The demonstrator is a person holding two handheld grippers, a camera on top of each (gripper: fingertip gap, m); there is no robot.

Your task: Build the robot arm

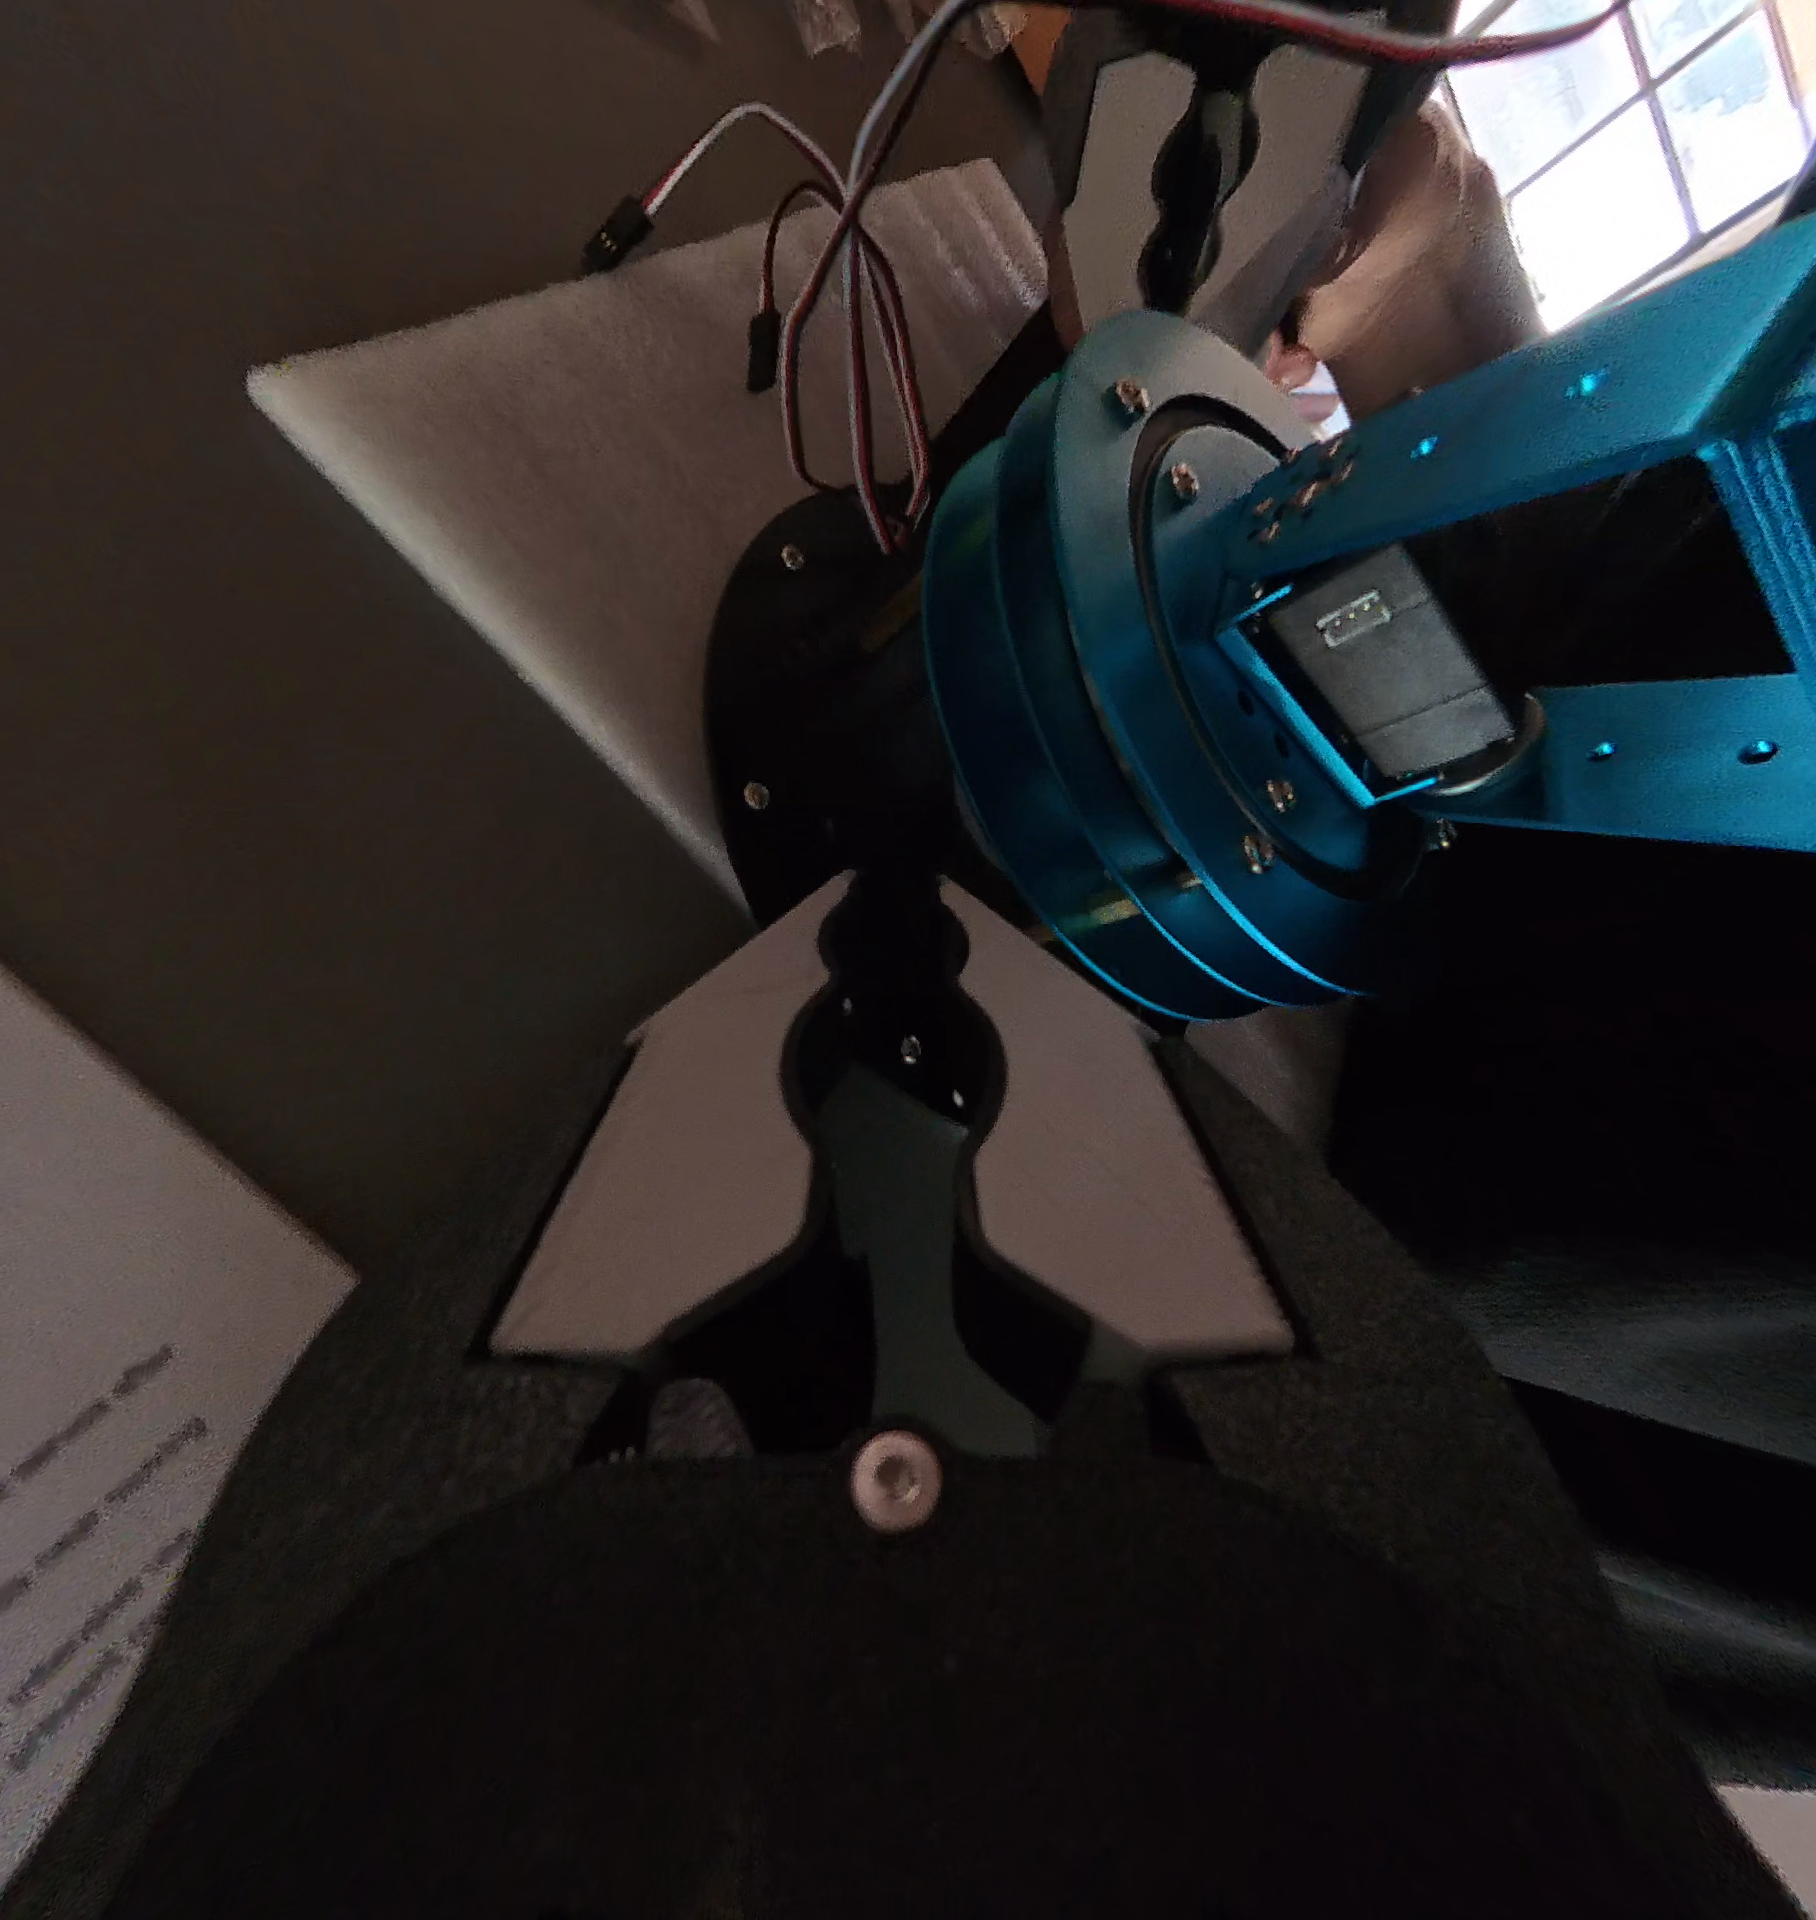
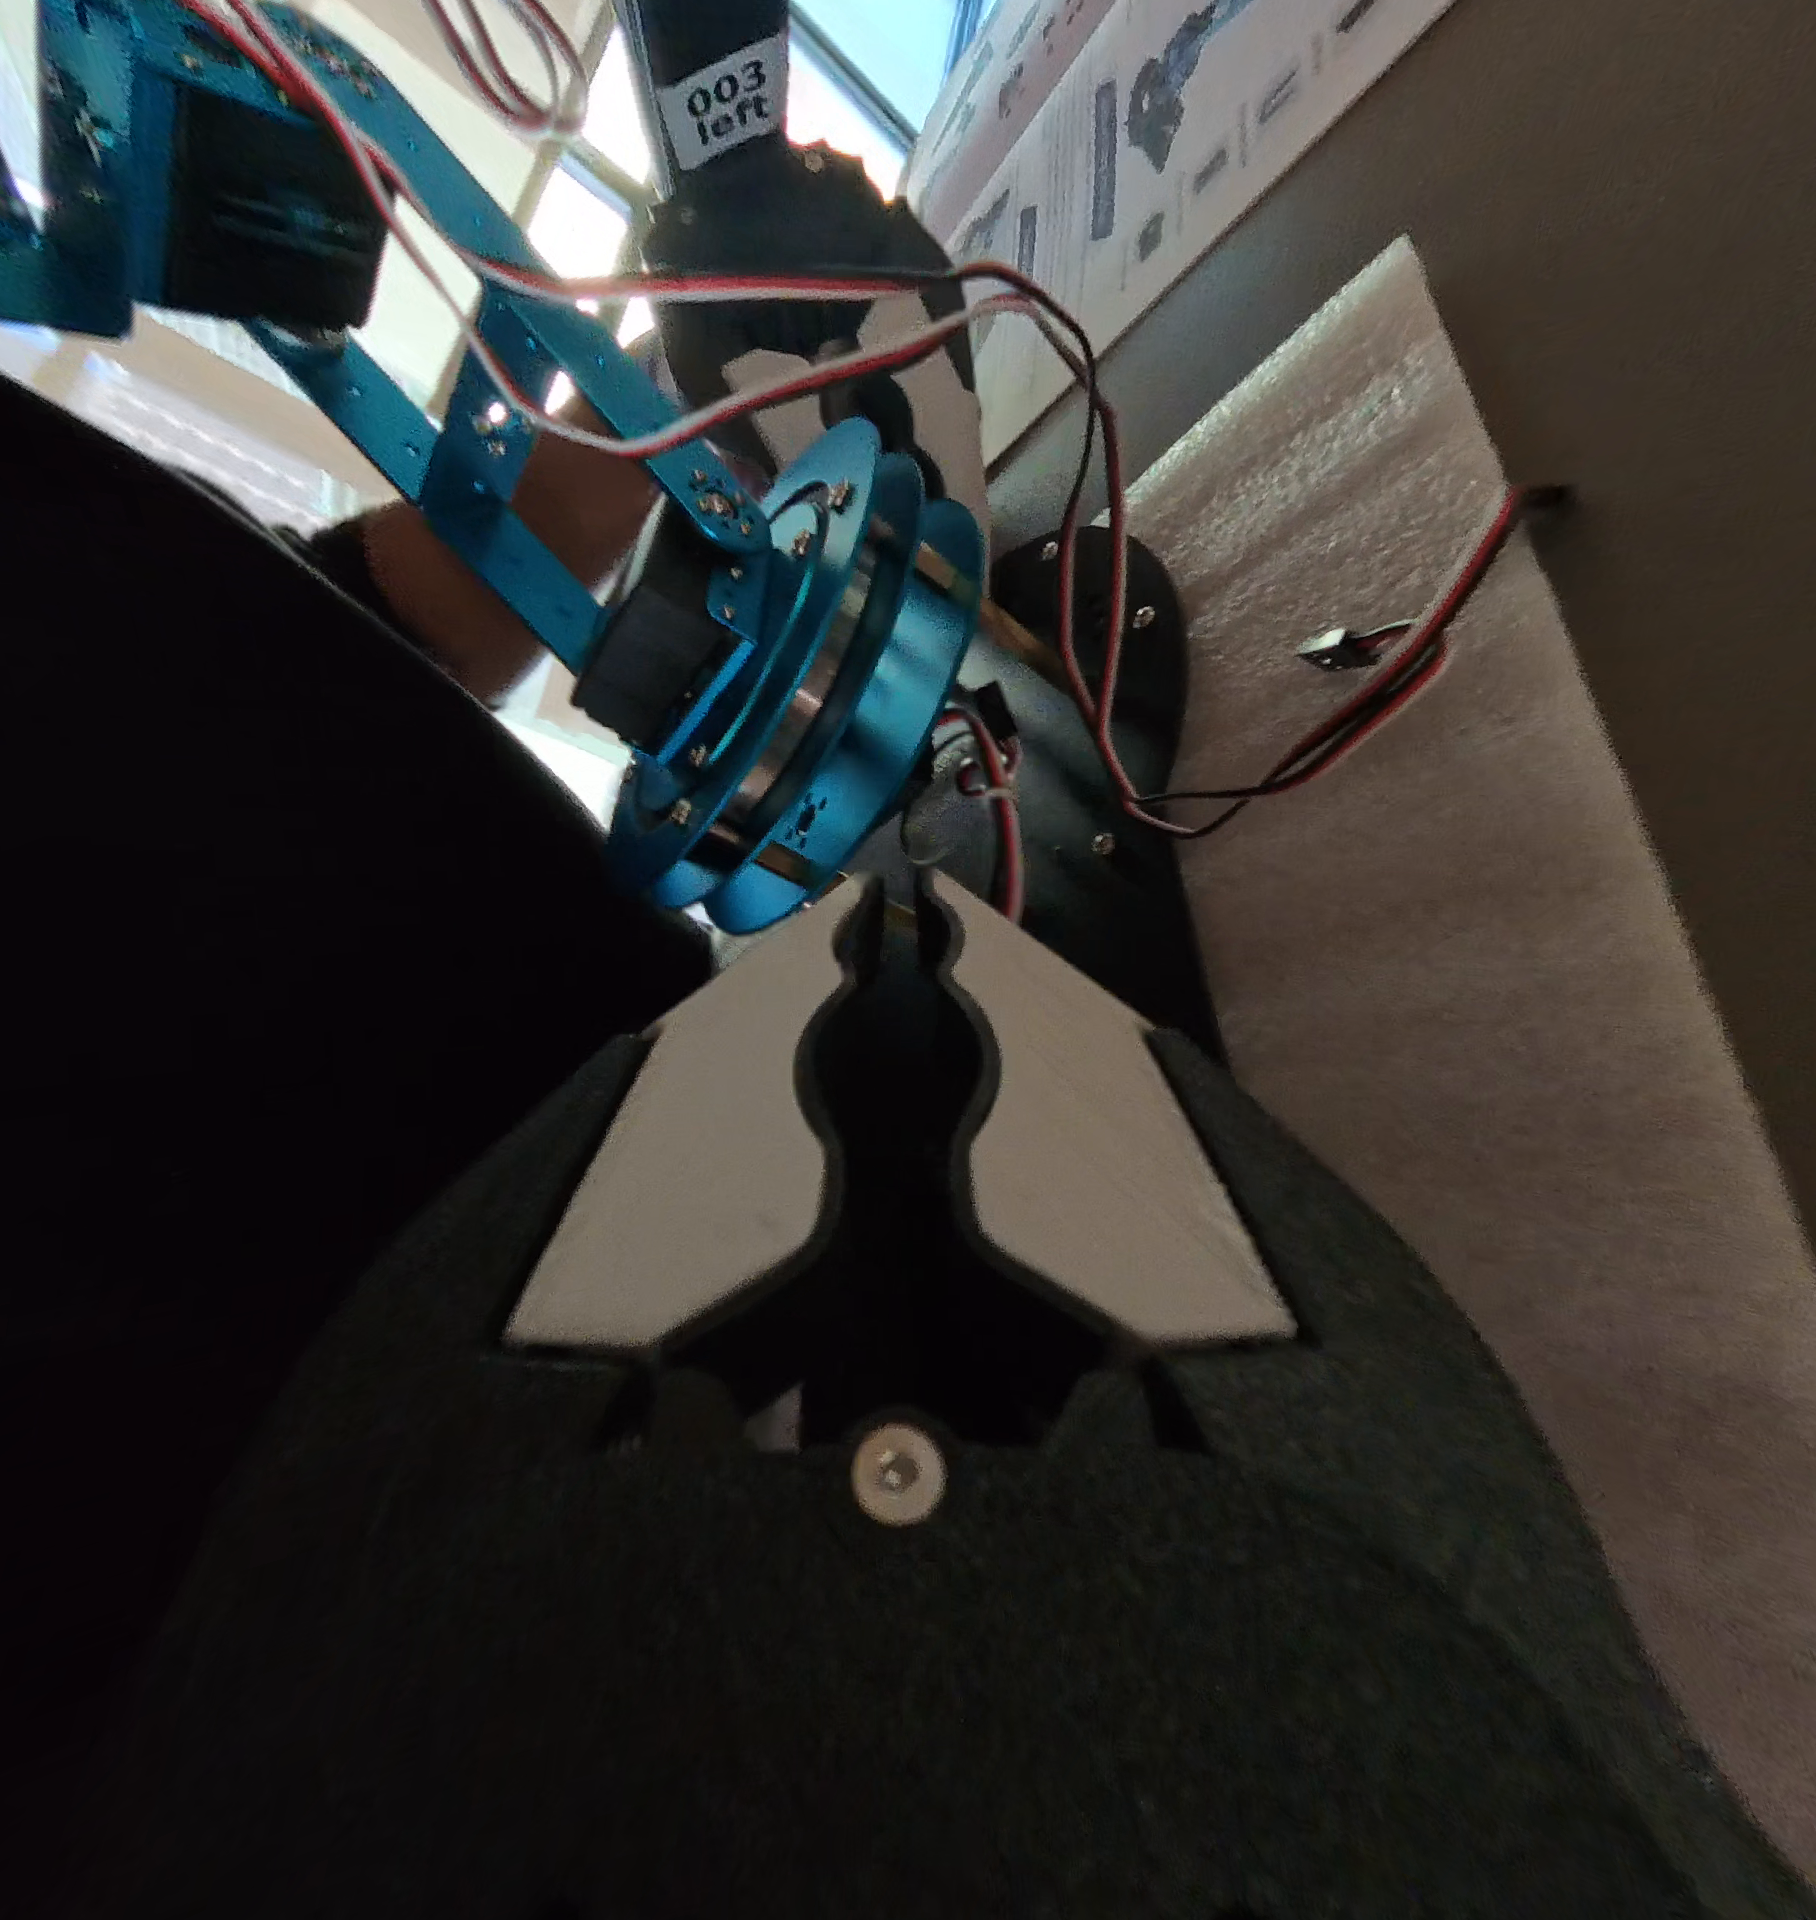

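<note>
A small blue metal robot arm with a round blue turntable [image 1: 1039, 707] stands on a black base plate [image 1: 769, 675] on a white foam sheet [image 1: 530, 457]. My left gripper [image 1: 888, 904] is shut on the near edge of the black base plate. My right gripper [image 2: 902, 894] is closed on the opposite edge of the plate [image 2: 1112, 623], just under the turntable [image 2: 883, 665]. Each gripper also shows in the other's view, the right [image 1: 1184, 281] and the left [image 2: 873, 416], on the far side of the base. Red, white and black servo wires [image 1: 862, 343] hang loose from the arm.
The arm's blue brackets [image 1: 1662, 436] with a black servo [image 1: 1403, 675] reach out to the right. A printed paper sheet [image 1: 73, 1351] lies at the lower left. Another printed sheet [image 2: 1143, 125] lies beyond the foam [image 2: 1403, 831]. A person's arm [image 1: 1423, 260] and a window [image 1: 1662, 135] are behind. The tips of one gripper are about 12 cm away from the tips of the other.
</note>
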